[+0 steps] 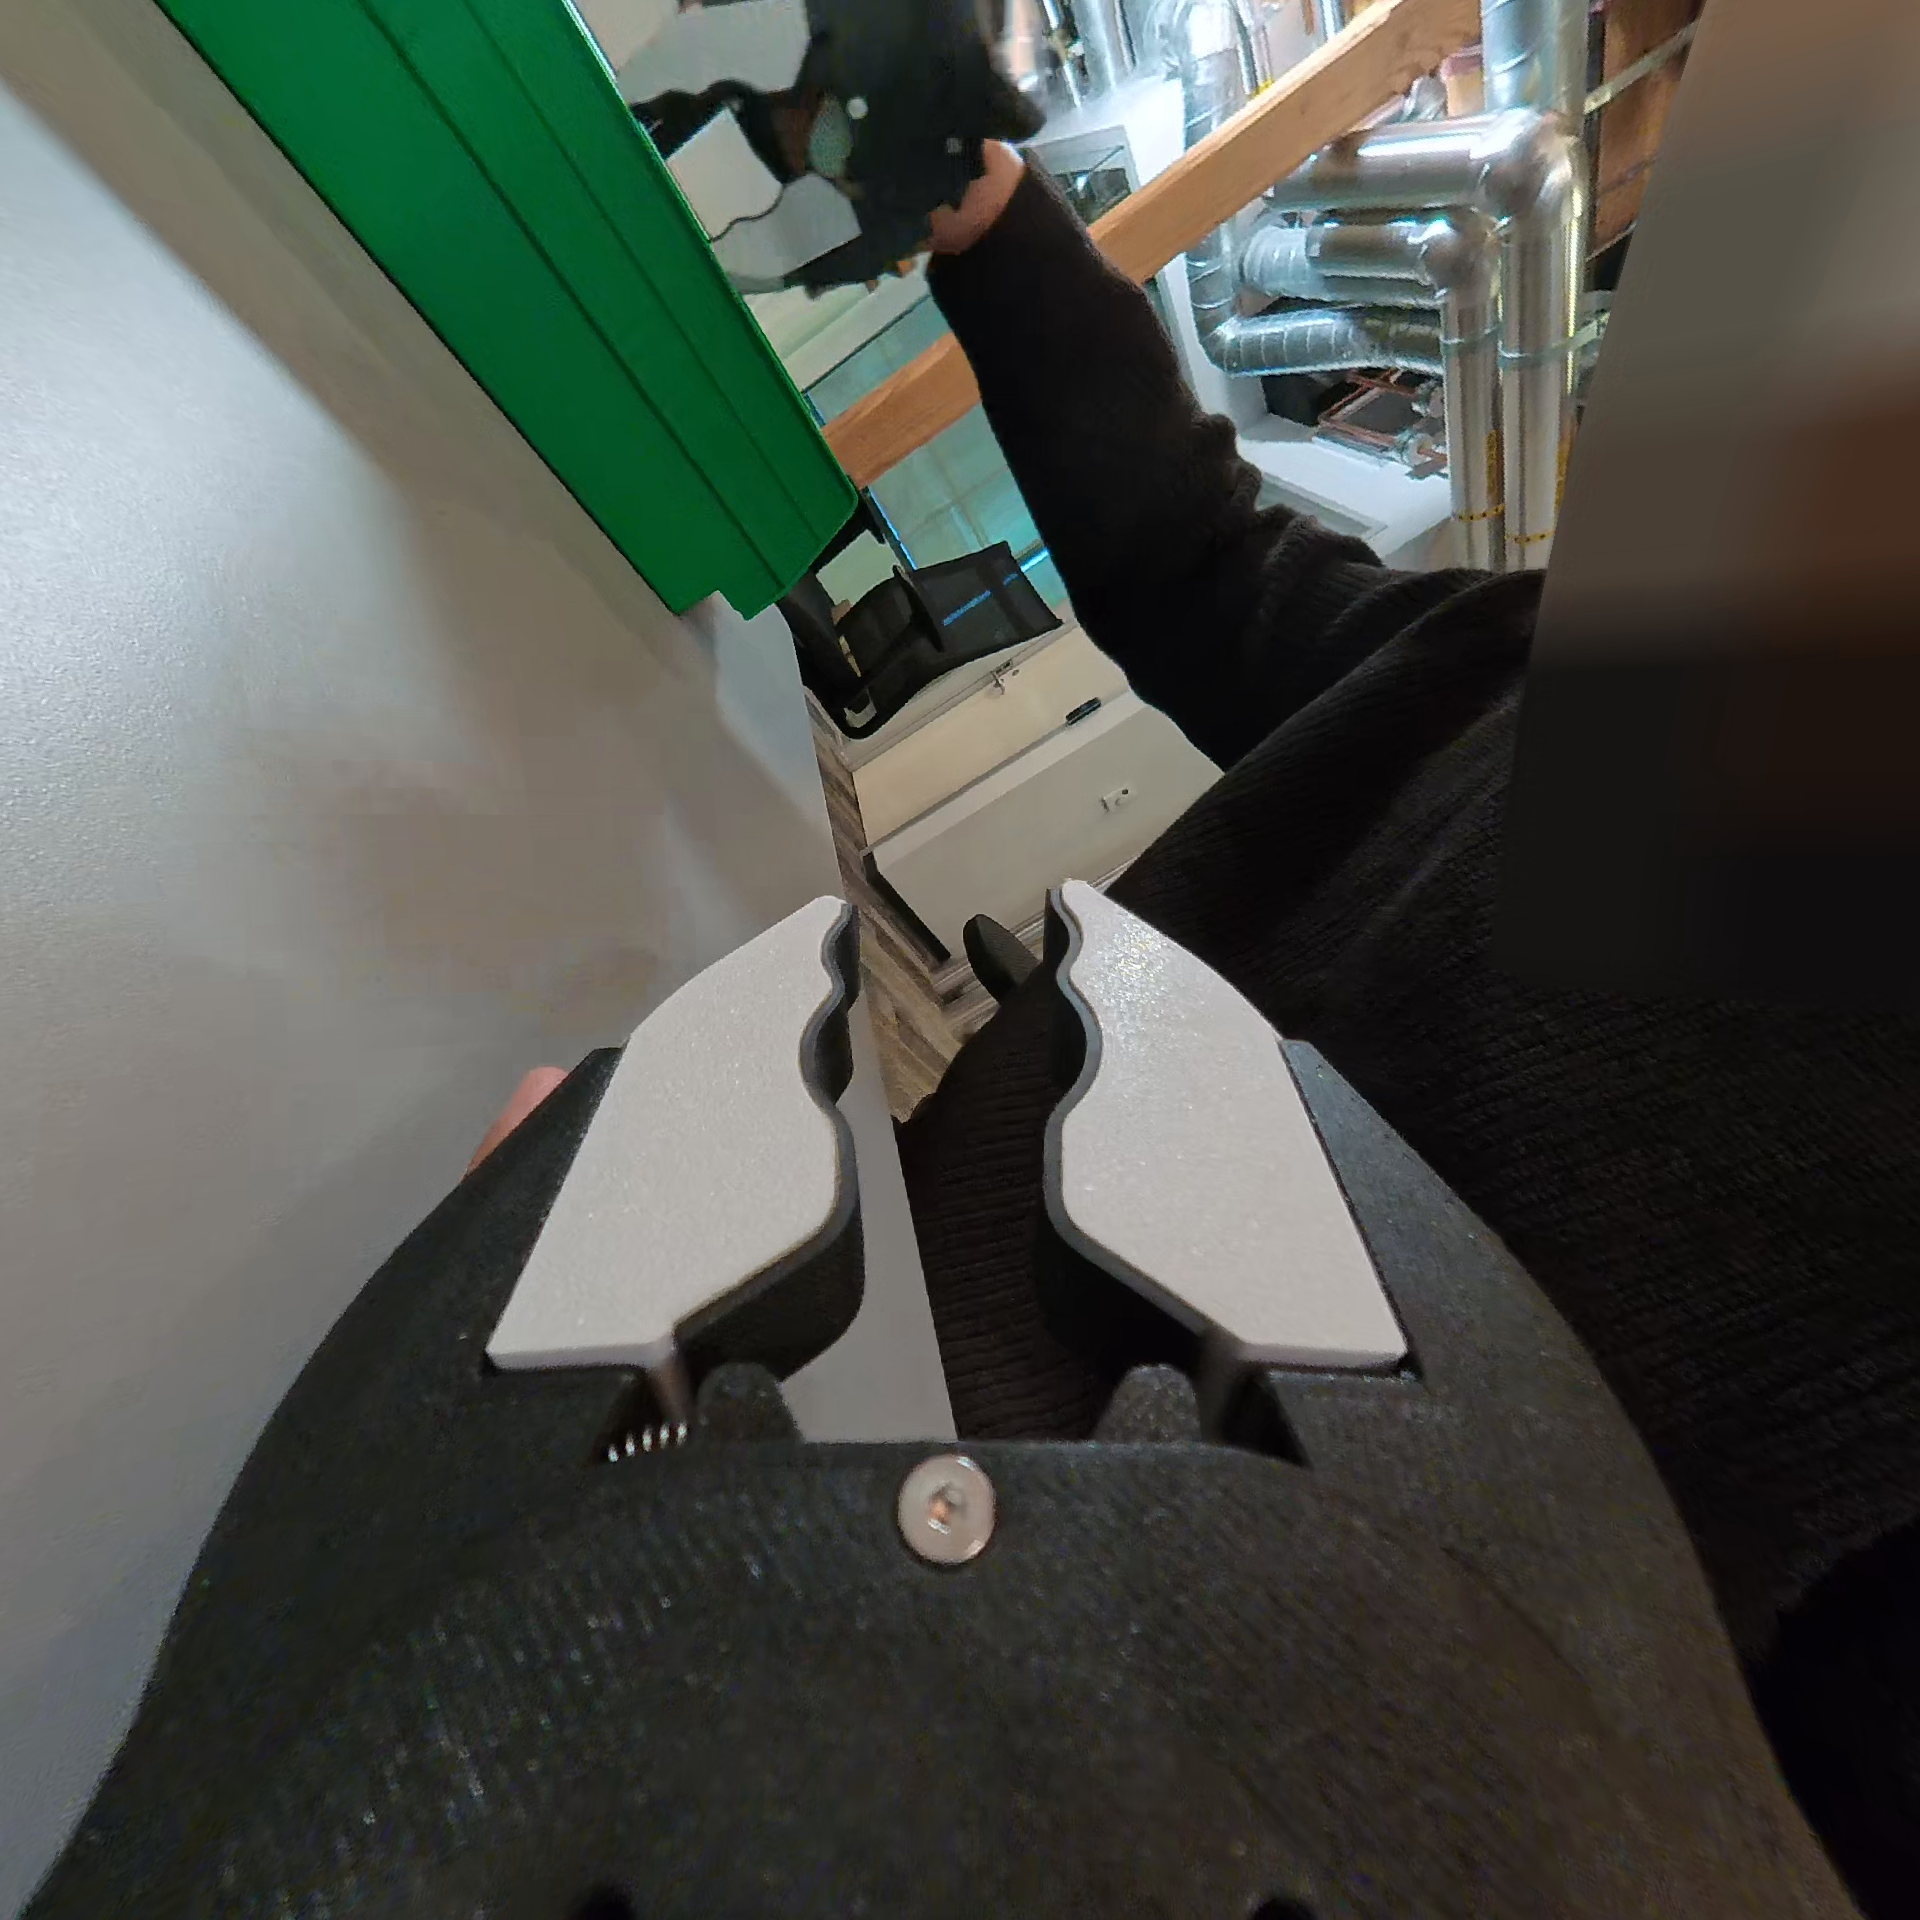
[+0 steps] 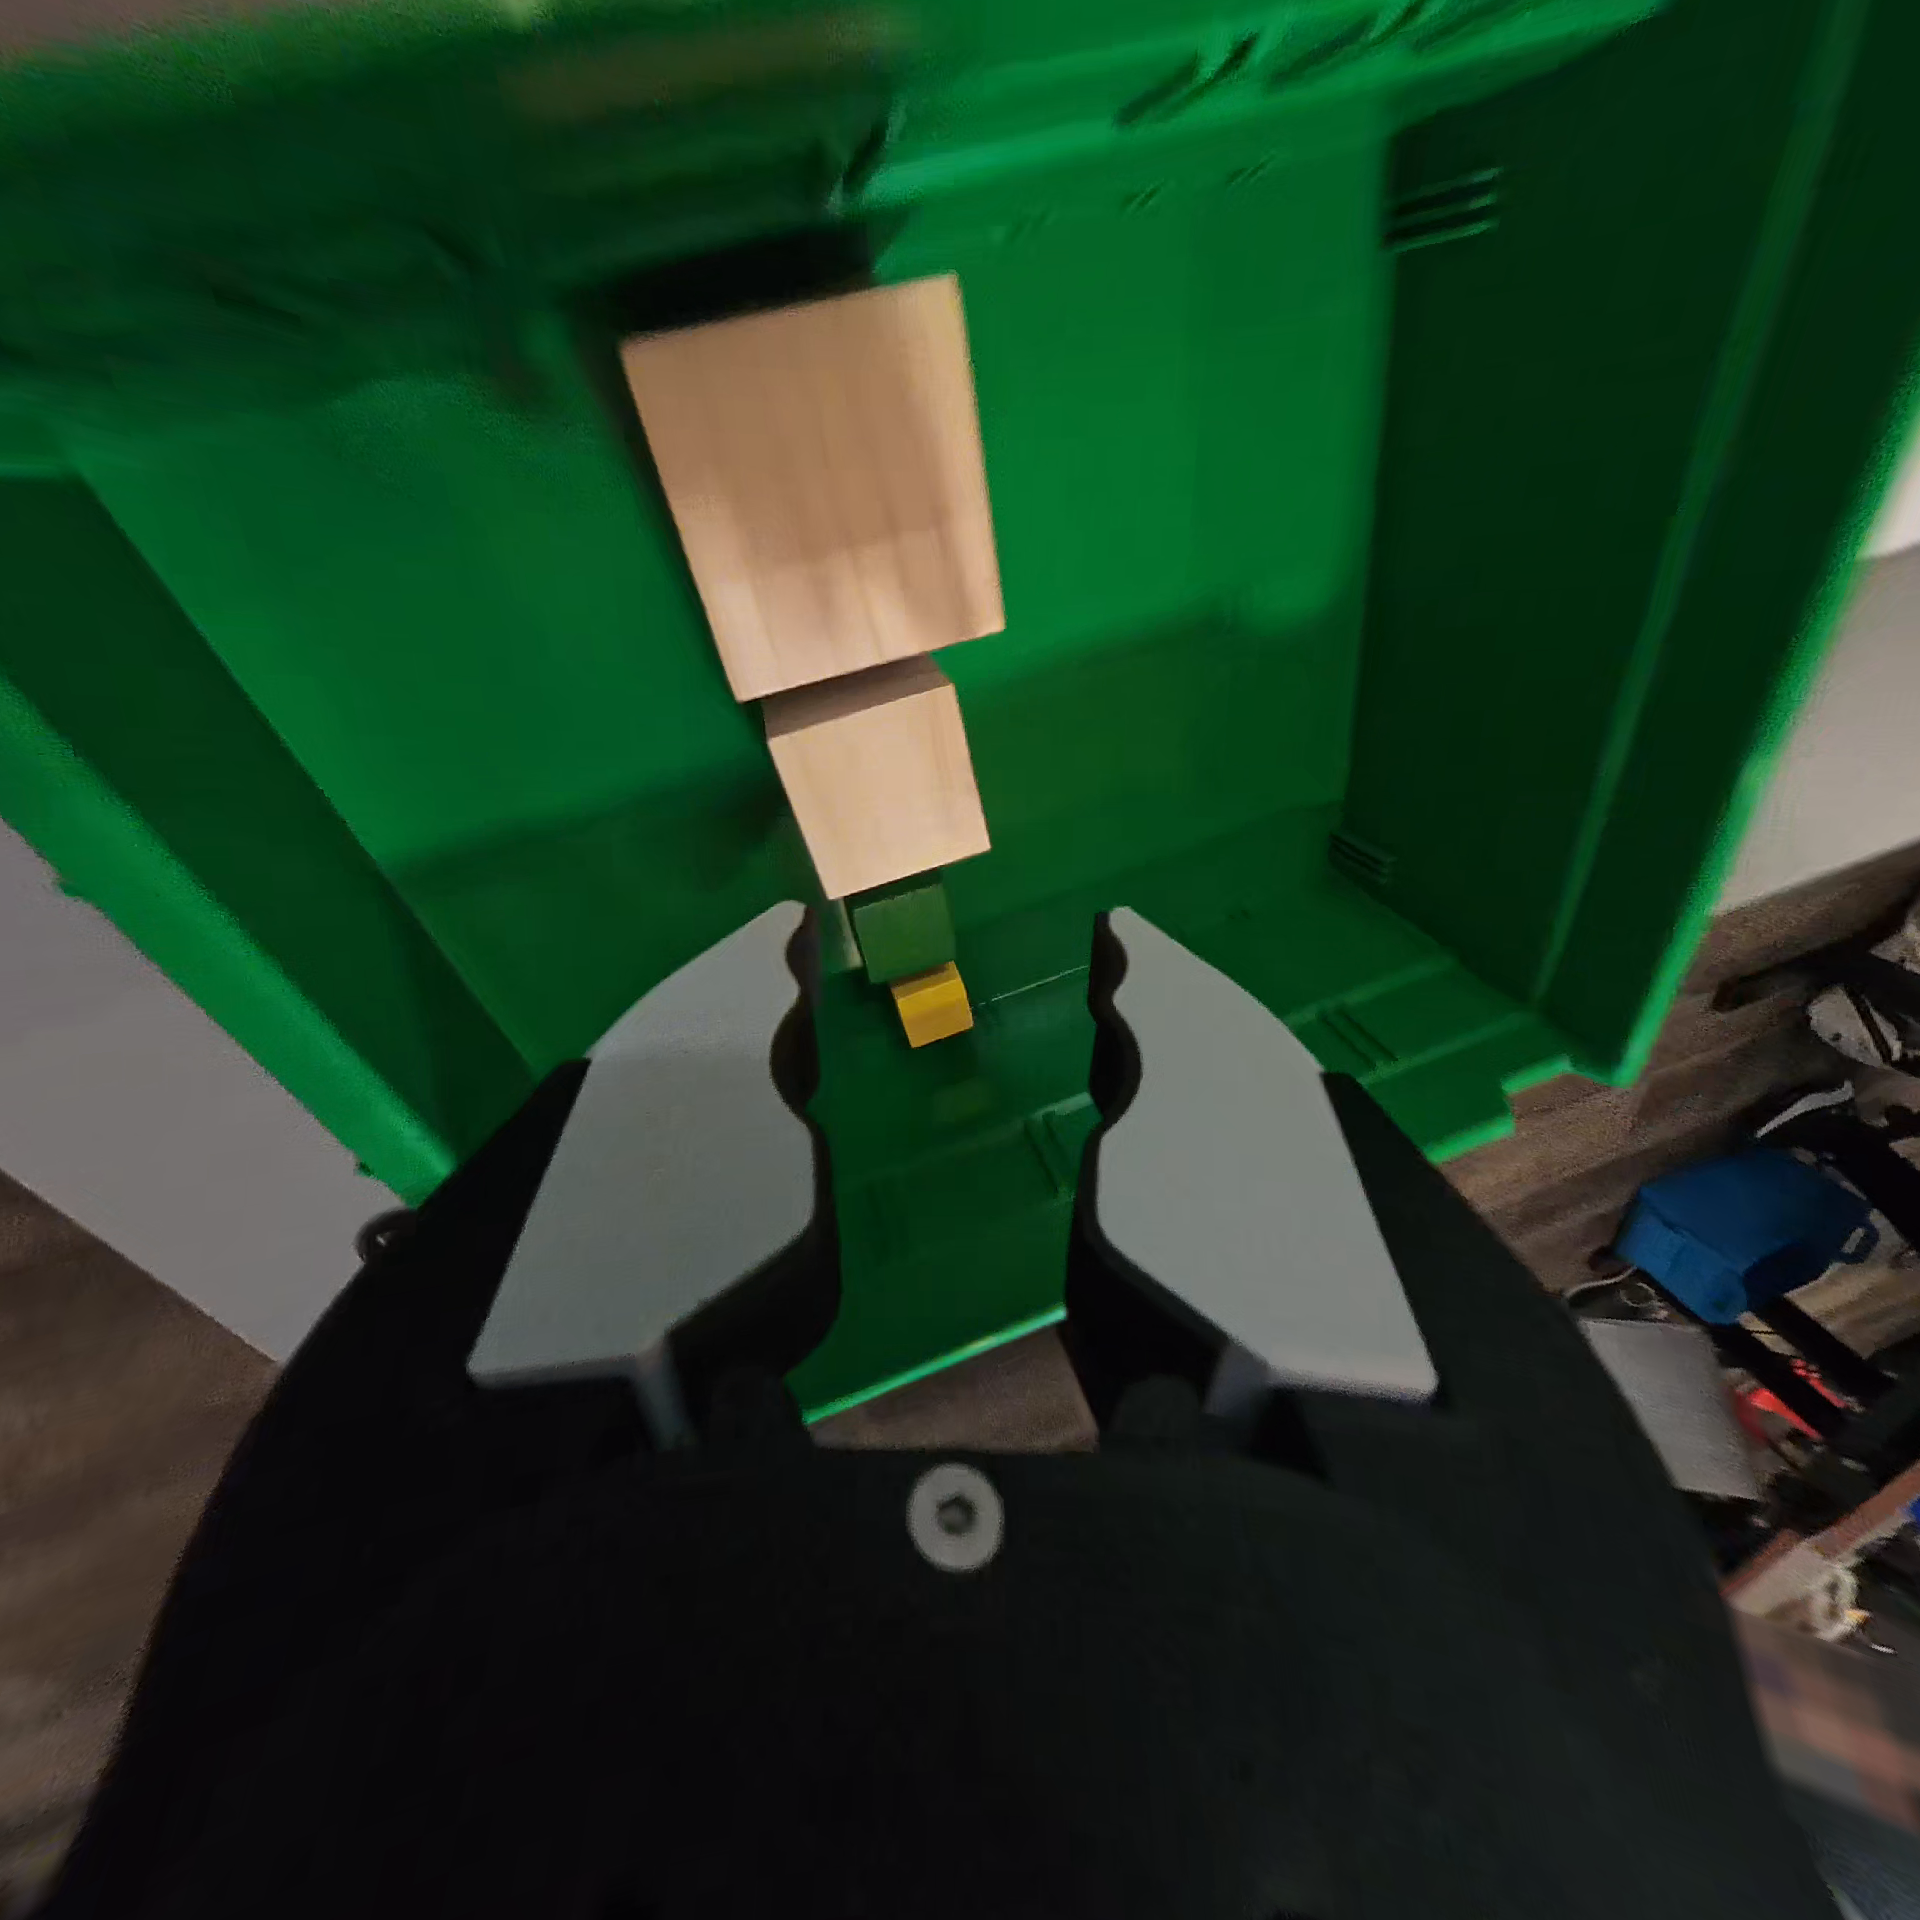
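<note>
My right gripper [image 2: 951, 916] is open and empty, held over the inside of a green plastic crate [image 2: 1195, 520]. In the crate, blocks line up touching, largest to smallest: a large wooden block [image 2: 821, 488], a smaller wooden cube [image 2: 878, 795], a green cube [image 2: 902, 930] and a small yellow cube [image 2: 932, 1003]. The yellow cube lies just between the fingertips in the picture. I cannot tell whether they are stacked or in a row. My left gripper [image 1: 954, 902] is open and empty, off the edge of the white table [image 1: 260, 727], close to a person's black sweater [image 1: 1455, 1039]. The right gripper [image 1: 873, 156] shows above the crate [image 1: 540, 312].
A black sleeve [image 1: 1091, 416] reaches to the far gripper. Silver pipes [image 1: 1455, 260] and a wooden beam [image 1: 1195, 187] stand behind. The right wrist view is blurred. A blue bag [image 2: 1745, 1231] and clutter lie on the wooden floor [image 2: 104, 1351] at right.
</note>
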Motion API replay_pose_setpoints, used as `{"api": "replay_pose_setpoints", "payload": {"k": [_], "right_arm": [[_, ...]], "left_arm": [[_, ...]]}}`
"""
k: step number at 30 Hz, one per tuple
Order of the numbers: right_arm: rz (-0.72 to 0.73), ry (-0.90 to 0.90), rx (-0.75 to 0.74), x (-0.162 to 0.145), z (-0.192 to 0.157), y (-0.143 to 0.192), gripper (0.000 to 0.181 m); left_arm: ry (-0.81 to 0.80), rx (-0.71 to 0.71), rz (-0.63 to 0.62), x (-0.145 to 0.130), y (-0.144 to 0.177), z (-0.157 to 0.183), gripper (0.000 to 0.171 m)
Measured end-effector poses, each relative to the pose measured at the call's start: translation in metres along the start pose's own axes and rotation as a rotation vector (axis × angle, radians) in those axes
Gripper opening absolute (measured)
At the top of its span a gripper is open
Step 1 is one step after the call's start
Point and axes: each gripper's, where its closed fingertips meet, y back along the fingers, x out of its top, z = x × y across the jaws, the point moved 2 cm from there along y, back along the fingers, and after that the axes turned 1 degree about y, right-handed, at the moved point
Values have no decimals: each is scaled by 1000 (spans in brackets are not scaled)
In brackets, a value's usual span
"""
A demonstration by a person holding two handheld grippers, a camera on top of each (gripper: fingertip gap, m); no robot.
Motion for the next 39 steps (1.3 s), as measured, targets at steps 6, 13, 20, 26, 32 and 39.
{"api": "replay_pose_setpoints", "payload": {"k": [6,13,20,26,32,39], "right_arm": [[298,-265,-123,45,-11,72,51],[784,-585,-27,161,-64,117,51],[963,-821,45,280,-117,77,53],[1024,-938,-29,327,-128,44,49],[1173,-1067,94,325,-130,44,53],[1253,-1086,176,310,-126,35,61]], "left_arm": [[-49,55,-7,-2,-3,-2,35],[-255,222,-47,-5,-15,10,44],[-381,450,106,24,6,12,45],[-281,555,255,41,35,-4,45],[-237,555,366,48,42,-2,39],[-277,602,274,42,35,-13,45]]}}
